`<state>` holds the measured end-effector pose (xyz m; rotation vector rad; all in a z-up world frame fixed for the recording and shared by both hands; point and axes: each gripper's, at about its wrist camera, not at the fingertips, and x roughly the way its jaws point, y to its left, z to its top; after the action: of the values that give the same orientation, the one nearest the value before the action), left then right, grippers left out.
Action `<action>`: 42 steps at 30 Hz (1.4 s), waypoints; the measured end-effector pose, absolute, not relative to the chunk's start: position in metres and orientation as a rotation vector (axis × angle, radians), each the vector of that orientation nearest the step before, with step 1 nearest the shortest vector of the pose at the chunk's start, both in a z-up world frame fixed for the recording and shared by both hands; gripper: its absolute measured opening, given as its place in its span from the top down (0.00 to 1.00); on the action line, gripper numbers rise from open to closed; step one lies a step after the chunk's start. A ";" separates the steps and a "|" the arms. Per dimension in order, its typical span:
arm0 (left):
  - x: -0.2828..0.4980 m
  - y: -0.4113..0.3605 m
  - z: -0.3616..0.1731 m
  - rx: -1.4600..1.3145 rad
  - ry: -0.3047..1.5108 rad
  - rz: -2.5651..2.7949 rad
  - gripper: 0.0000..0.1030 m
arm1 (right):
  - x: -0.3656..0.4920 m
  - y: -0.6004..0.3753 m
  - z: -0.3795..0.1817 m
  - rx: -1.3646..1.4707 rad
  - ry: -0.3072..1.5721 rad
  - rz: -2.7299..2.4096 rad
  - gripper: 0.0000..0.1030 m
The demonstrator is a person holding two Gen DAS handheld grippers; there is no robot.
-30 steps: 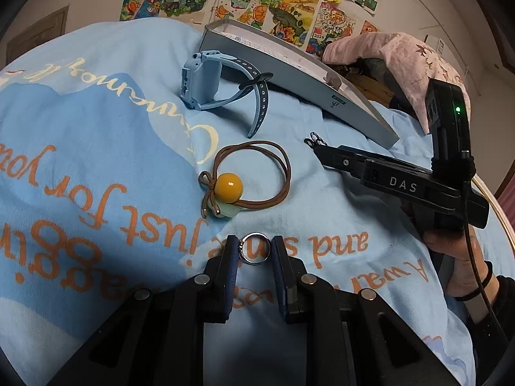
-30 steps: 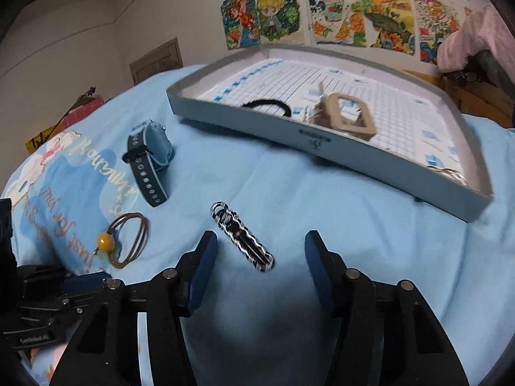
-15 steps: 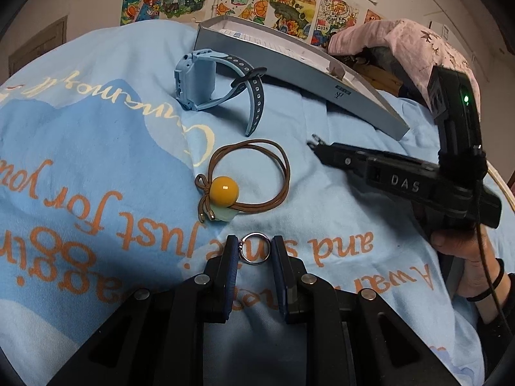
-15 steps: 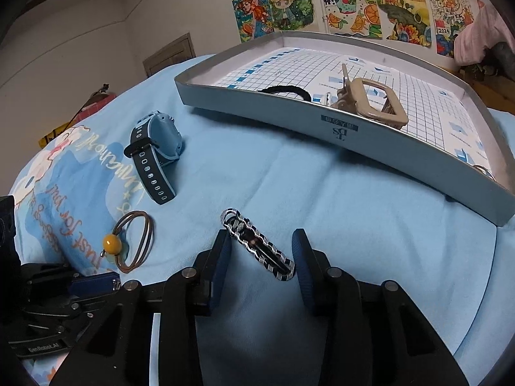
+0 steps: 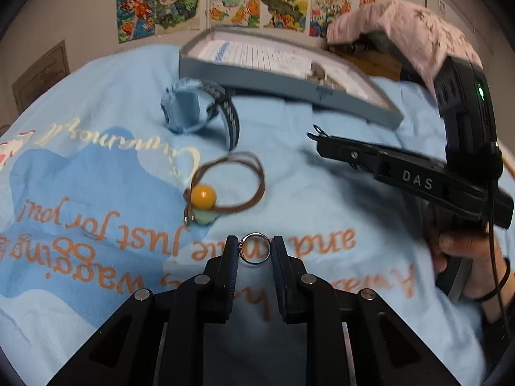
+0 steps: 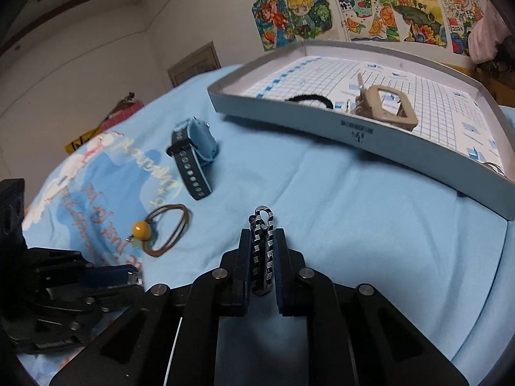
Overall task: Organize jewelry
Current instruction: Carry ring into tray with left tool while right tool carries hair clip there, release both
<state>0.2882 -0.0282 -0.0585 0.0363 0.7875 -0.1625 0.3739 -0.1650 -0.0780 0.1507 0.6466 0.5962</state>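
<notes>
right wrist view shows a blue blanket [image 6: 354, 212] with orange lettering spread under everything. on it, at the far side, sits a shallow grey tray [image 6: 322, 128] with a grid-printed floor; inside lie a black hair tie [image 6: 310, 99] near the front wall, a beige hair claw [image 6: 386, 107] just beside it, and something metallic at the right corner, too hidden to name. outside the tray, a blue watch [image 6: 193, 148] lies on the blanket, and near it a brown cord bracelet [image 6: 164, 230] with a yellow bead. the right gripper [image 6: 262, 257] is clamped on a black-and-white striped clip [image 6: 262, 247], whose looped end pokes forward past the fingertips. in the left wrist view, the left gripper [image 5: 254, 251] pinches a small silver ring [image 5: 255, 248] between its pads, just short of the bracelet.
</notes>
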 end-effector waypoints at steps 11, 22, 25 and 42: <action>0.325 -0.037 0.001 -0.121 0.602 -0.129 0.81 | 0.368 -0.205 -0.041 0.247 0.511 0.550 0.89; 0.446 -0.068 0.018 -0.187 0.595 -0.149 0.81 | 0.408 -0.271 -0.025 0.256 0.345 0.326 0.89; 0.471 -0.077 0.007 -0.149 0.598 -0.132 0.81 | 0.430 -0.288 -0.038 0.282 0.352 0.300 0.89; 0.495 -0.090 -0.023 -0.050 0.650 -0.091 0.80 | 0.456 -0.271 -0.067 0.233 0.429 0.254 0.89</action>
<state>0.4948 -0.0901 -0.0228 -0.0499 0.6501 -0.0913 0.4565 -0.2713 -0.0675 0.2329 0.4294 0.2535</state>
